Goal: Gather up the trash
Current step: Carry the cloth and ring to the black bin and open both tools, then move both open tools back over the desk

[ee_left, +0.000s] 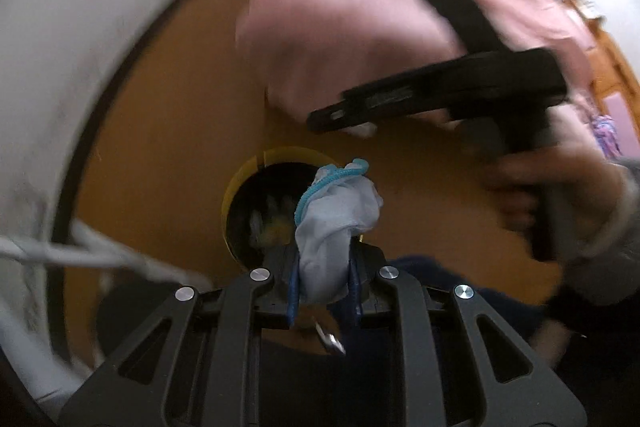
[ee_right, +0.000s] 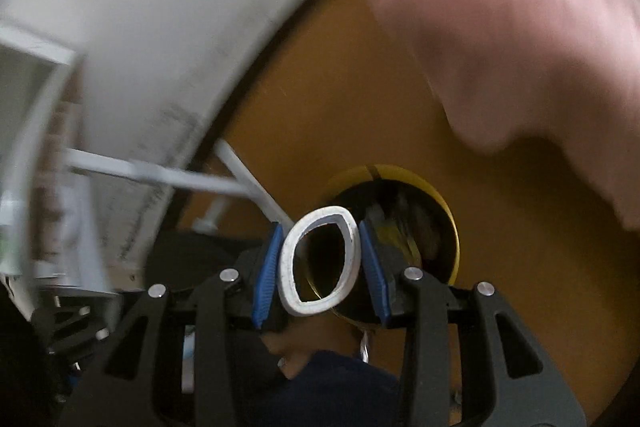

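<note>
Left wrist view: a white wall (ee_left: 80, 27) curves along the left, above an orange-brown floor (ee_left: 168, 131). A round bin (ee_left: 240, 195) with a yellow rim and dark interior sits at center, holding blurred scraps. The left gripper (ee_left: 324, 279) is clenched on a crumpled pale-blue mask (ee_left: 340, 215) with a turquoise cord, held over the bin's right edge. A pink cloth (ee_left: 340, 7) hangs above. At right, a hand (ee_left: 532, 195) carries the right gripper.

Right wrist view: the right gripper (ee_right: 320, 267) is clamped on a white ring (ee_right: 318, 259), squeezed oval, directly over the bin opening, partly blocking it.
</note>
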### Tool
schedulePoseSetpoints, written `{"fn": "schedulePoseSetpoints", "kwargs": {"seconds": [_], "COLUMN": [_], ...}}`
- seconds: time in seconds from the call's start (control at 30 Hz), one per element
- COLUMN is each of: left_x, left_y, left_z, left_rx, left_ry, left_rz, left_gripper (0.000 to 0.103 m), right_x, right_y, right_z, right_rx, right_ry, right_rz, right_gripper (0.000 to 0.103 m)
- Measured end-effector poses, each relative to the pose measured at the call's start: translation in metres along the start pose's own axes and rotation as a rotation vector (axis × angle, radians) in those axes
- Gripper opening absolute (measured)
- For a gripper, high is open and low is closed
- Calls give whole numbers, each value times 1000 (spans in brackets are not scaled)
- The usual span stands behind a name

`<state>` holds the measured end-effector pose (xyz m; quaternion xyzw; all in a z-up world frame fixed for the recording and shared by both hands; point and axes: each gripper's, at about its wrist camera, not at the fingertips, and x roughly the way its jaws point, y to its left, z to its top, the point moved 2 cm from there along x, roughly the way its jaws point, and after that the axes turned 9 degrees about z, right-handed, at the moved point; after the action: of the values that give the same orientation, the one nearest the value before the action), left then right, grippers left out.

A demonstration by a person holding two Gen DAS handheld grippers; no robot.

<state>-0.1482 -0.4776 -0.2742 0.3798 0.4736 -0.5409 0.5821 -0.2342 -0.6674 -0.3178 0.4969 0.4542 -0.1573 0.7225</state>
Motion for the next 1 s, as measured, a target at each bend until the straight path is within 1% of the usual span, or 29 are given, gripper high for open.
{"fn": "schedulePoseSetpoints", "kwargs": {"seconds": [0.07,0.1,0.13,0.2,0.23,0.27,0.3,0.33,0.37,0.43,0.5,0.57,0.6,0.63,0.67,0.7,0.73,0.77,0.8,0.83,0.87,0.9,0.93,0.97,1.0], "left_x": [44,55,66,76,78,79,79,76,71,61,49,29,11,-12,-38,-64,-86,-117,-144,-163,-190,-203,-220,-233,-248], "left_y": [6,7,7,4,5,4,4,0,-7,-7,-8,-10,-13,-16,-17,-16,-15,-12,-5,0,15,27,46,63,86], "left_z": [-1,-1,-3,-2,3,4,5,3,-1,-2,-3,0,-3,-8,-14,-21,-25,-33,-40,-45,-55,-62,-72,-83,-98], "left_rx": [-42,-60,-75,-75,-79,-90,-95,-93,-79,-50,-45,-38,-22,-5,7,18,27,37,41,39,11,-26,-87,-142,-215], "left_ry": [77,95,109,114,114,113,111,93,62,27,6,-48,-91,-141,-188,-237,-282,-352,-427,-484,-557,-587,-618,-639,-656], "left_rz": [8,-1,-9,-22,-25,-24,-23,-16,-4,0,1,-22,-45,-67,-74,-76,-72,-53,-23,8,84,144,221,277,346], "left_gripper": [18,18,18,19,23,43,58,81,88,88,88,88,88,88,88,88,90,92,92,94,94,94,94,94,94], "right_x": [18,27,30,35,36,35,36,36,33,26,13,-3,-23,-48,-66,-99,-119,-143,-155,-166,-169,-164,-157,-149,-139], "right_y": [-20,-31,-33,-37,-38,-41,-40,-40,-39,-46,-50,-49,-43,-30,-16,10,28,52,66,86,103,113,120,127,139], "right_z": [-5,-8,-8,-10,-10,-8,-7,-5,-3,2,8,13,16,18,19,17,12,4,-3,-13,-21,-23,-23,-23,-27], "right_rx": [52,78,94,136,154,161,174,187,191,197,221,212,179,124,75,-18,-75,-153,-201,-269,-331,-375,-393,-402,-420], "right_ry": [48,71,79,85,88,91,93,90,76,51,3,-63,-137,-242,-328,-489,-588,-715,-785,-859,-879,-837,-791,-747,-722], "right_rz": [-2,0,9,39,54,59,62,61,60,44,25,-21,-85,-165,-214,-269,-284,-281,-269,-238,-191,-136,-113,-113,-125], "right_gripper": [39,39,39,40,40,48,72,83,90,91,92,92,92,92,92,95,97,96,96,97,96,96,96,96,96]}}
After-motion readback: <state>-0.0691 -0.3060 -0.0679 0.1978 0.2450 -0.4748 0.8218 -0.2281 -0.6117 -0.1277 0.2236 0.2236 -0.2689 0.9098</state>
